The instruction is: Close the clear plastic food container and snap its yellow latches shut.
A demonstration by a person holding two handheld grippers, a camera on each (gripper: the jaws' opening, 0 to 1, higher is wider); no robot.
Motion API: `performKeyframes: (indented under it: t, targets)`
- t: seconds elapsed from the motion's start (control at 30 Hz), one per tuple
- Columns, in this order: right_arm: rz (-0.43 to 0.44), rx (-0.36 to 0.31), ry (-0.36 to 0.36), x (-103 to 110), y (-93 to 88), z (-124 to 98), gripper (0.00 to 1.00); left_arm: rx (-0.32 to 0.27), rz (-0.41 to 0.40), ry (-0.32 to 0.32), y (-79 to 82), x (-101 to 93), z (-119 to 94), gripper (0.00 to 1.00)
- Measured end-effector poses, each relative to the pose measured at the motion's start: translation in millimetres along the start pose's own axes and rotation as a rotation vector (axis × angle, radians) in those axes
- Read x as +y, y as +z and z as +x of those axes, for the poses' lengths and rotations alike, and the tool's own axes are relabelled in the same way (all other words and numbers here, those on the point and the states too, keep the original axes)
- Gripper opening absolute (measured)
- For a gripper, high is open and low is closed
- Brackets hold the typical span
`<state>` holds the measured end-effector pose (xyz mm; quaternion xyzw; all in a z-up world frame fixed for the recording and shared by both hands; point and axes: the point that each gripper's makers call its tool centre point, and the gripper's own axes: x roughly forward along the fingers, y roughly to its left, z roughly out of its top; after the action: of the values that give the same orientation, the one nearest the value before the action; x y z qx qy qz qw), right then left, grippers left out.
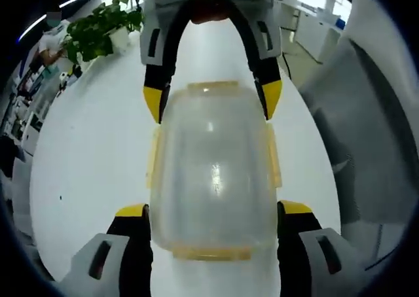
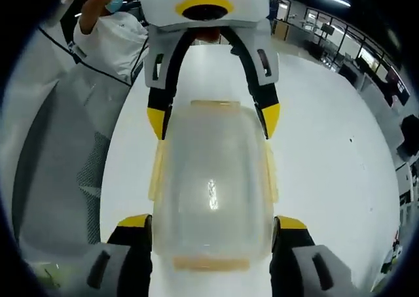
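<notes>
Clear plastic food container (image 1: 213,173) lying on the white table (image 1: 91,153), seen lengthwise from both ends. Left gripper view: the left gripper (image 1: 213,215) rises from 6 o'clock, its yellow-tipped fingers (image 1: 133,212) spread apart and flanking the near end of the container, one at 7 o'clock and one at 5 o'clock; whether they touch its walls cannot be told. The right gripper (image 1: 213,104) enters from 12 o'clock, its jaws likewise apart and straddling the far end. Yellow latches (image 1: 273,156) lie along the long sides, with further yellow edging at the near and far ends; whether the latches are snapped cannot be told. A potted plant (image 1: 101,29) stands at 10 o'clock, beyond the table edge region, and a person's pale sleeve (image 1: 366,133) occupies 3 o'clock. Right gripper view: the mirrored arrangement, with the right gripper (image 2: 213,224) at 6 o'clock, fingers apart beside the container (image 2: 213,179), the left gripper (image 2: 213,117) at 12 o'clock, the table (image 2: 327,146) extending toward 3 o'clock, and a person in light clothing (image 2: 65,114) at 9 to 11 o'clock
</notes>
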<state>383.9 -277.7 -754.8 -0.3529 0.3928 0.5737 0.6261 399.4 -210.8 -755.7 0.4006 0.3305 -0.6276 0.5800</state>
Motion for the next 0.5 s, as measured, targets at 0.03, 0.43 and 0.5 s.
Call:
performKeyframes:
  t: [0.03, 0.43, 0.5]
  targets:
    - [-0.006, 0.002, 0.002, 0, 0.8, 0, 0.73, -0.001, -0.003, 0.002, -0.7, -0.6, 0, 0.77]
    - [-0.069, -0.021, 0.025, 0, 35.3, 17, 0.73, 0.013, -0.058, 0.028, -35.1, -5.5, -18, 0.77]
    - [-0.076, -0.025, 0.03, 1, 45.2, 22, 0.73, 0.023, -0.06, 0.032, -44.4, -6.9, -23, 0.77]
